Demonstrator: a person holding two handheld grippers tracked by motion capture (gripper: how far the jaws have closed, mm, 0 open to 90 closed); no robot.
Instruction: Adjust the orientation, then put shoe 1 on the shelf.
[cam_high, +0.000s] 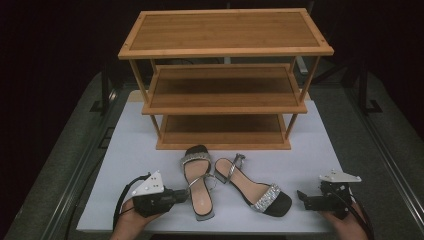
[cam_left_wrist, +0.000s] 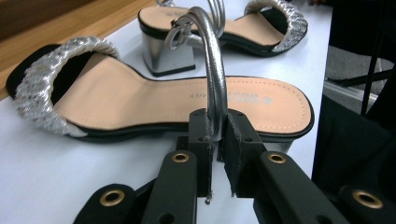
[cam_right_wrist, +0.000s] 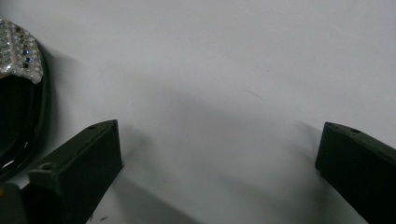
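Two sandals on white table before bamboo rack. L gripper (cam_left_wrist: 217, 140) clamped on silver ankle strap (cam_left_wrist: 215, 79) of left sandal (cam_high: 199, 182), long axis pointing toward rack. R gripper (cam_high: 303, 198) open, idle, beside right sandal (cam_high: 255, 189).

Two sandals (cam_high: 198, 182) (cam_high: 254, 187), one three-tier shelf (cam_high: 225, 80), two tongs (cam_high: 181, 194) (cam_high: 302, 197).

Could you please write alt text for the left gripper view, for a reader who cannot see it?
The left gripper is shut on the silver ankle strap of a sandal with a tan insole and a sparkly toe band, lying on the white table. A second matching sandal lies just behind it.
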